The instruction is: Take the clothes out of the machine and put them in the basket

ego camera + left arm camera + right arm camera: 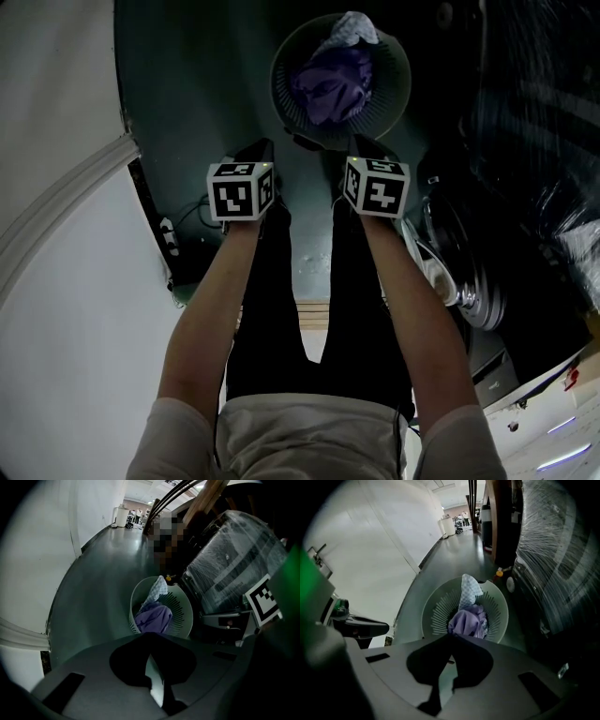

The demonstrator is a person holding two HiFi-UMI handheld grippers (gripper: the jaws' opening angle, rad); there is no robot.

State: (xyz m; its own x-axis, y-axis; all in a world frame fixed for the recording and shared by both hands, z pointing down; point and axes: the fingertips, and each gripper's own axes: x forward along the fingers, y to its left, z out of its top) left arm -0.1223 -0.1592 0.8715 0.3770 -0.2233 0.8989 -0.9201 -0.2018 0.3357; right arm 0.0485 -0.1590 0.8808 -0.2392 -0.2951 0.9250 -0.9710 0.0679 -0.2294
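A round slatted basket (401, 89) stands on the dark floor just ahead of both grippers. In it lie a purple garment (328, 82) and a pale checked cloth (356, 26) that hangs over the far rim. My left gripper (258, 148) and right gripper (367, 145) hang side by side, pointing steeply down in front of the basket's near rim. Both are shut, and I see nothing between their tips. The left gripper view shows its gripper (150, 637) below the basket (185, 606). The right gripper view shows its gripper (451, 637) below the purple garment (468, 623).
The washing machine's round door (459, 267) stands open at the right. A dark bulk wrapped in plastic film (234, 564) rises behind it. A white wall (56, 300) with a baseboard runs along the left. The person's dark-trousered legs (272, 309) are below the arms.
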